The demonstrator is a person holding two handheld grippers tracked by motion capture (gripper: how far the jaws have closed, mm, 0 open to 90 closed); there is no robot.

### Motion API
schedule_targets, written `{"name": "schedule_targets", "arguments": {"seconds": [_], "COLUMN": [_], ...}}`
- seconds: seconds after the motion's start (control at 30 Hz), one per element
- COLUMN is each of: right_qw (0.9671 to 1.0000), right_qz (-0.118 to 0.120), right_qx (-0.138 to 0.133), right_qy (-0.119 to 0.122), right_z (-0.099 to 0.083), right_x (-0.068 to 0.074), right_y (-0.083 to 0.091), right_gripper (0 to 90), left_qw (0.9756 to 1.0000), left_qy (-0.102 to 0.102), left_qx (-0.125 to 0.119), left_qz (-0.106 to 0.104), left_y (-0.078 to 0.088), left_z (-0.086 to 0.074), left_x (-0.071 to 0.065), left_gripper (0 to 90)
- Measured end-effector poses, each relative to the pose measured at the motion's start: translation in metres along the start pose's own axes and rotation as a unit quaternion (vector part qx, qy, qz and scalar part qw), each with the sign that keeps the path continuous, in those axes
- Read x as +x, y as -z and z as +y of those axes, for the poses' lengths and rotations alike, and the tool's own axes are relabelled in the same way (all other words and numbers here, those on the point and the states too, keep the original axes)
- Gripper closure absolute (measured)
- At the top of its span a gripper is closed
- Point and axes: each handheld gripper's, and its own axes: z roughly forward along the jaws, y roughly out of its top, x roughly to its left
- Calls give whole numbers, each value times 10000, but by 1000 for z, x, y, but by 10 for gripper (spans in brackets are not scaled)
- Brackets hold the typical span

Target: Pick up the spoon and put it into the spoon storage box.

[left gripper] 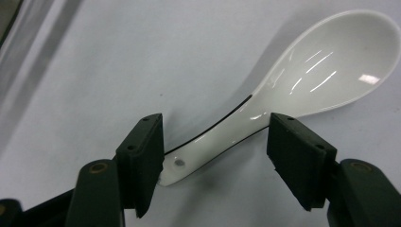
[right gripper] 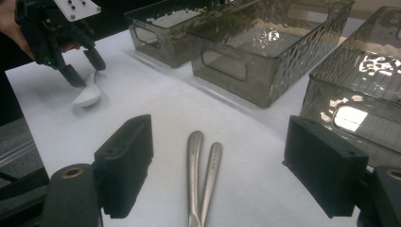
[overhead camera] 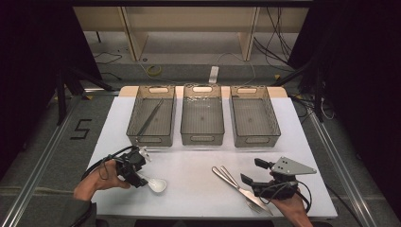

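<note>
Left tool (left gripper: 215, 156): jaws partly apart, straddling the handle of a glossy white ceramic spoon (left gripper: 302, 80) lying on the matte white surface (left gripper: 118, 56); one pad touches the handle end. Right tool (right gripper: 217, 175): jaws wide apart above two brushed-metal handles (right gripper: 201, 175).

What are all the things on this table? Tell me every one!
Spoon: one, white, near left of the table, handle between the left gripper's jaws.
Fork and knife: one each, silver, side by side at near right.
Bins: three, clear grey, in a row at the far side.
Tongs: one pair, it seems, grey, lying in the left bin.
Table: one, white top.
Left gripper: one, black, jaws either side of the spoon handle, not clamped.
Right gripper: one, black, open over the fork and knife handles.
Hands: two, holding the grippers.
</note>
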Motion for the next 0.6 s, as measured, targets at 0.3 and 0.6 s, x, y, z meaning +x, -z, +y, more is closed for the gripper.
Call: {"name": "schedule_targets", "arguments": {"seconds": [0.3, 0.6], "right_qw": [10000, 10000], "right_qz": [-2, 3], "right_qx": [3, 15], "right_qy": [3, -2], "right_z": [0, 0], "right_x": [0, 0], "right_y": [0, 0], "right_gripper": [254, 254], "left_qw": [9999, 9989], "left_qy": [-16, -112], "left_qx": [57, 223], "left_qz": [-156, -386], "left_y": [-1, -3], "left_z": [-1, 2], "left_x": [2, 3], "left_gripper": [381, 390]}}
